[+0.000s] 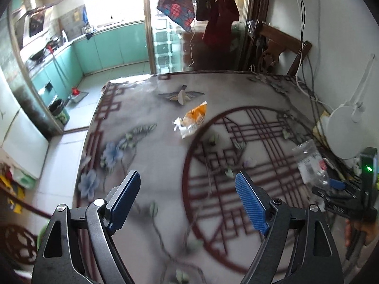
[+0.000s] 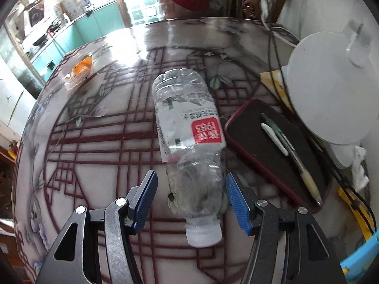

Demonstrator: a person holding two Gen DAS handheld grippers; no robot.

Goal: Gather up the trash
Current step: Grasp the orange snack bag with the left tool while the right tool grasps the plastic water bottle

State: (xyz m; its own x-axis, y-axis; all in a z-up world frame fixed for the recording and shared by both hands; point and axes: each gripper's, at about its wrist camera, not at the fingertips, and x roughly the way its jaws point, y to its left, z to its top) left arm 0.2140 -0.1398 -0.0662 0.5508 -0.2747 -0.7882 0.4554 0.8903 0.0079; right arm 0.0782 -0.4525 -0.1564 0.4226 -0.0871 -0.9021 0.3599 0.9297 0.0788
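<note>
right claw (image 2: 190, 201) open, bottle (image 2: 189, 142) btwn fingers

The bottle (image 2: 189, 146) is clear, crinkled plastic with a glossy paper-like label and a matt white cap; the table (image 2: 99, 123) has a smooth, glossy printed surface catching glare; the wrapper (image 1: 191, 119) looks like shiny crumpled film; the gripper pads (image 2: 238, 204) are ribbed blue, on matt black arms.

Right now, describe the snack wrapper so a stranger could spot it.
On the patterned round table, look just outside the dark red lattice circle, near the painted bird. The crumpled wrapper lies there alone, the only orange-and-white thing on the table.
</note>
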